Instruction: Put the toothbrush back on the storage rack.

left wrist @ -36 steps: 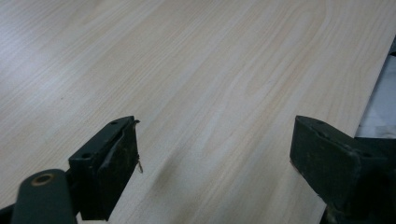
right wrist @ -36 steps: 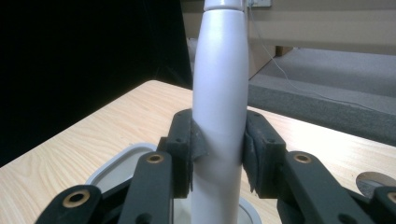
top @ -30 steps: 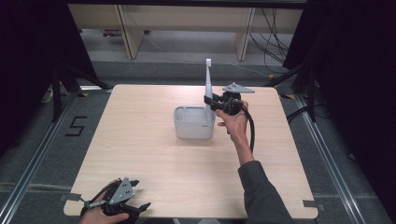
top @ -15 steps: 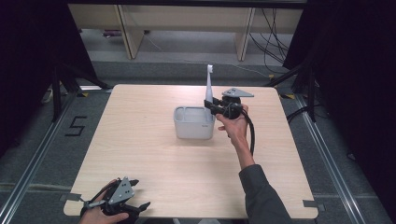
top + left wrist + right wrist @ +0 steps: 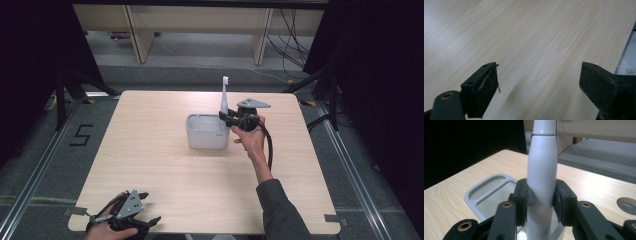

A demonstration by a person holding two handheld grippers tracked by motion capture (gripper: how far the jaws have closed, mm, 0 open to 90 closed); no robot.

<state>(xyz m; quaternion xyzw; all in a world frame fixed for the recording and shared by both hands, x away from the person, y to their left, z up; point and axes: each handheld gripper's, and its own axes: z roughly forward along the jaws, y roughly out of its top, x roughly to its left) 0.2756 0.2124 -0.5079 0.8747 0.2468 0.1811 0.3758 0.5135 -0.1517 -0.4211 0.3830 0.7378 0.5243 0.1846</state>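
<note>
A white electric toothbrush (image 5: 224, 97) stands upright, brush head up, with my right gripper (image 5: 227, 119) shut on its handle (image 5: 541, 182). Both black pads (image 5: 523, 196) press the handle from either side. It hangs over the right end of a grey holder tray (image 5: 206, 131), whose divided compartments (image 5: 489, 195) lie just below and behind the handle. My left gripper (image 5: 141, 207) rests at the near left corner of the table, jaws wide apart with bare wood between its fingers (image 5: 484, 87).
The light wooden table (image 5: 165, 170) spreads between the two hands. A round cable hole (image 5: 626, 205) sits in the tabletop near the right gripper. Beyond the far edge are shelf legs and cables on the floor; dark curtains flank both sides.
The right gripper has shifted slightly left with the toothbrush, closer over the holder's right end. The left gripper has not moved.
</note>
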